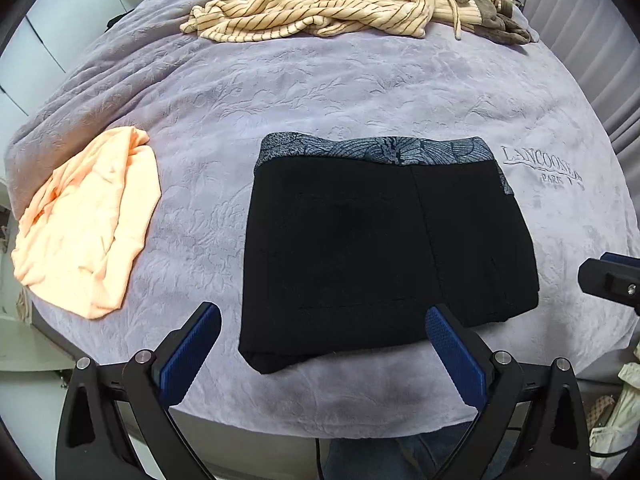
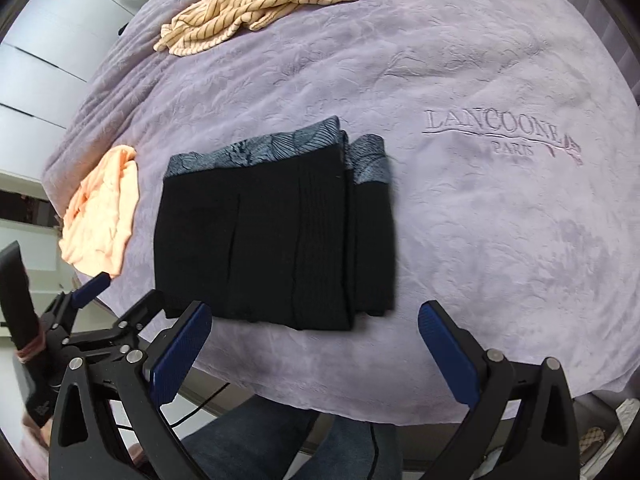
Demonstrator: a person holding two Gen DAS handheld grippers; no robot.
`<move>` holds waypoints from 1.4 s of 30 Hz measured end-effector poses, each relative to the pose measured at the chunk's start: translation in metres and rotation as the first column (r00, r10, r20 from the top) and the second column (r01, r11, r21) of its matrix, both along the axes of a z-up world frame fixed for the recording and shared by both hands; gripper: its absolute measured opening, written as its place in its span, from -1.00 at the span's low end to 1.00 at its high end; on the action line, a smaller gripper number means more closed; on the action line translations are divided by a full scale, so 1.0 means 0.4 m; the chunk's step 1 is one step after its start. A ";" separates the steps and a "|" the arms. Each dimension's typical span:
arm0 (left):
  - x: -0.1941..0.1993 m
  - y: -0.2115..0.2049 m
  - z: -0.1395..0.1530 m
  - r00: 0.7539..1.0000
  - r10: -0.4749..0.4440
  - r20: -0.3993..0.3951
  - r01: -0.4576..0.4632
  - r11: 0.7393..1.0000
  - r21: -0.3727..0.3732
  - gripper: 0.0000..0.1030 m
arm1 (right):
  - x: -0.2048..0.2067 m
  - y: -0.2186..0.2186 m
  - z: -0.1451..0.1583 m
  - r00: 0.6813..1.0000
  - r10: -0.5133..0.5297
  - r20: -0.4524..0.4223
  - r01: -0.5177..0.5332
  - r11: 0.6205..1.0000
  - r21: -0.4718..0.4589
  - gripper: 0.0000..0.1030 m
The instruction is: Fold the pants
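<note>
The black pants [image 1: 360, 240] with a blue-grey patterned waistband lie folded into a compact rectangle on the lilac bedspread [image 1: 320, 88]. They also show in the right wrist view [image 2: 272, 236]. My left gripper [image 1: 322, 326] is open and empty, hovering over the pants' near edge. My right gripper [image 2: 314, 322] is open and empty, just in front of the pants' near edge. The left gripper also shows at the left of the right wrist view [image 2: 116, 292]. Part of the right gripper shows at the right edge of the left wrist view [image 1: 612, 280].
A folded peach garment [image 1: 88, 224] lies left of the pants. A crumpled cream striped garment [image 1: 320, 4] and a grey-brown one [image 1: 500, 16] lie at the far side. The bedspread carries embroidered lettering [image 2: 500, 132] right of the pants. The bed's near edge runs under the grippers.
</note>
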State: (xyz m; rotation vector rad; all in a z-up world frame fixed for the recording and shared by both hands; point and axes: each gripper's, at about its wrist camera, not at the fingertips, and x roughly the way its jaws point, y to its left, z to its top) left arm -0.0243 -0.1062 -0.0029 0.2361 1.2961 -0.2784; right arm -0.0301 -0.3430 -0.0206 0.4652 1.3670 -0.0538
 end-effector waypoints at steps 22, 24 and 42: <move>-0.049 -0.052 0.046 0.999 0.027 -0.021 -0.025 0.997 0.071 1.00 | -0.024 0.039 0.031 0.998 0.046 -0.031 -0.049 0.993 -0.105 1.00; -0.053 -0.056 0.048 0.999 0.026 -0.019 -0.024 0.996 0.081 1.00 | -0.026 0.042 0.030 0.998 0.046 -0.032 -0.050 0.992 -0.116 1.00; -0.078 -0.050 0.073 1.000 0.028 0.009 -0.028 0.995 0.095 1.00 | -0.039 0.060 0.044 0.998 0.055 -0.009 -0.056 0.988 -0.145 1.00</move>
